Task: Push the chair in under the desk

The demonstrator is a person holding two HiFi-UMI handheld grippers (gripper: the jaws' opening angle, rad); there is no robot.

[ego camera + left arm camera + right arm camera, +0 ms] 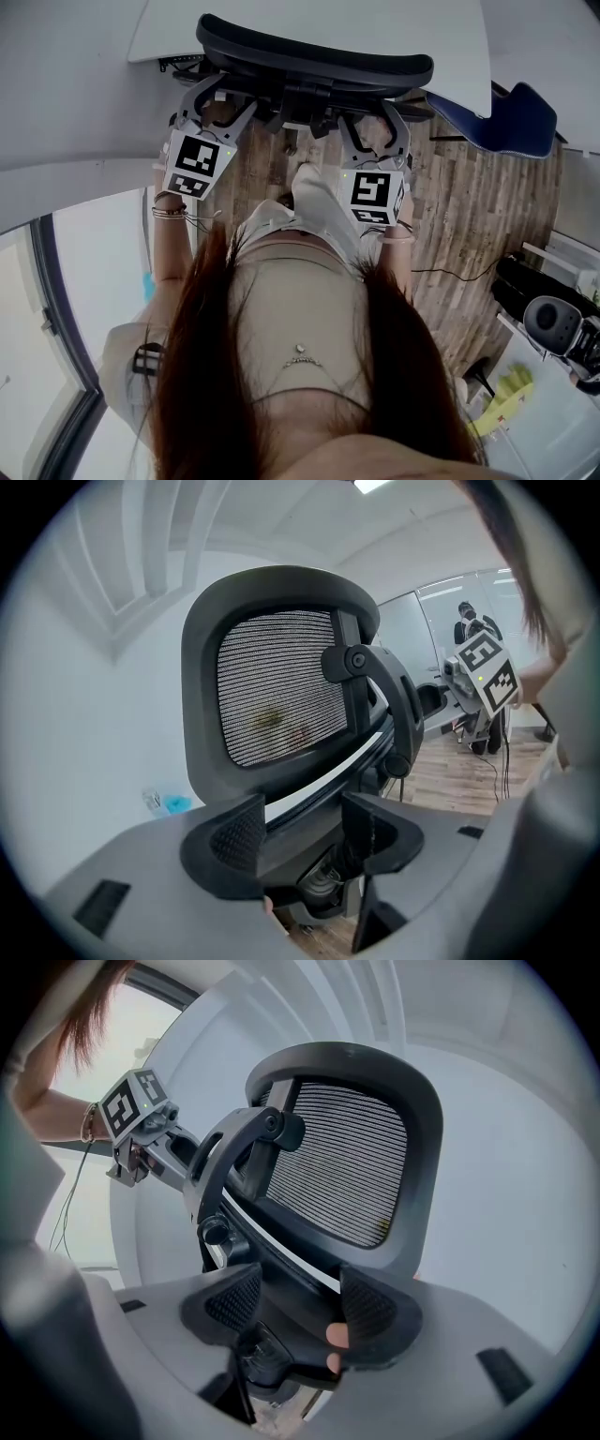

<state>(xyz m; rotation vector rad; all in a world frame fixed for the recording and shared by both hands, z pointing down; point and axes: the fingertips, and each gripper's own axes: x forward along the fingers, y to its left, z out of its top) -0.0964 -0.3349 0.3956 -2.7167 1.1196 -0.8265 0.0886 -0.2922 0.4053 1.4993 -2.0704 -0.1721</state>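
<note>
A black office chair with a mesh headrest point(314, 56) stands in front of me, its top against the edge of the white desk point(309, 19). My left gripper point(220, 94) sits at the left of the chair's back frame below the headrest, my right gripper point(375, 117) at the right. In the left gripper view the headrest point(281, 682) rises above my left gripper point(305, 832), with the dark frame bar spanning its two pads. In the right gripper view the headrest point(347, 1162) stands above my right gripper point(300, 1302), which likewise holds the bar. The seat and base are hidden.
A blue chair point(511, 117) stands at the desk's right end. The wooden floor point(469, 216) carries a cable, and black equipment point(553, 319) lies at the right. A glass wall runs along the left. A person point(473, 621) stands far off.
</note>
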